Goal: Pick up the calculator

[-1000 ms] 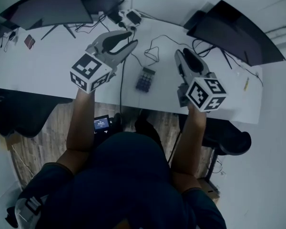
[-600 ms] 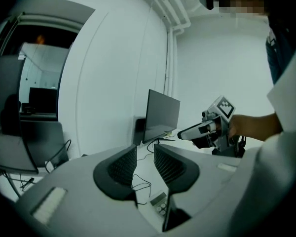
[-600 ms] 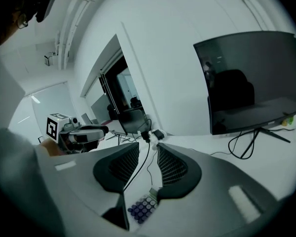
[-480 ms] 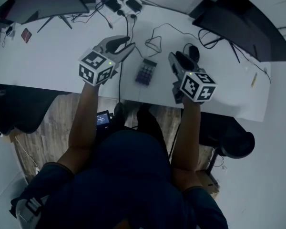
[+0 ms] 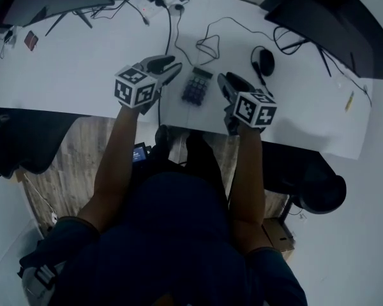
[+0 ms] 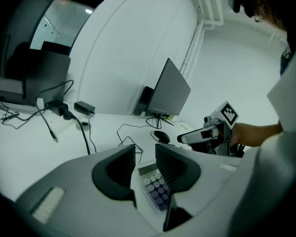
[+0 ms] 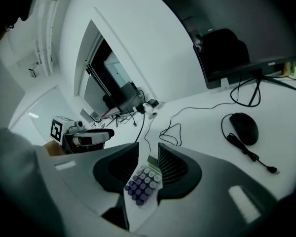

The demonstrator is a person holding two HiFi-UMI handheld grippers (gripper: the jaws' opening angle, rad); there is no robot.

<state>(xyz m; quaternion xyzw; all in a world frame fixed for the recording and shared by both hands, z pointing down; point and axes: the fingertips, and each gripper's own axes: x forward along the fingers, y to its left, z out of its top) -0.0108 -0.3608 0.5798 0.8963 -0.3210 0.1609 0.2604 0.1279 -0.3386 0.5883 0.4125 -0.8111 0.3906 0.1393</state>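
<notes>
The calculator (image 5: 196,86) lies flat on the white counter (image 5: 83,56) between the two grippers, its long axis running near to far with the display at the far end. The left gripper (image 5: 172,65) sits just to its left and the right gripper (image 5: 222,80) just to its right. Each is empty, with its jaws parted by a modest gap, and each sights the keypad through that gap. Neither looks clearly nearer.
</notes>
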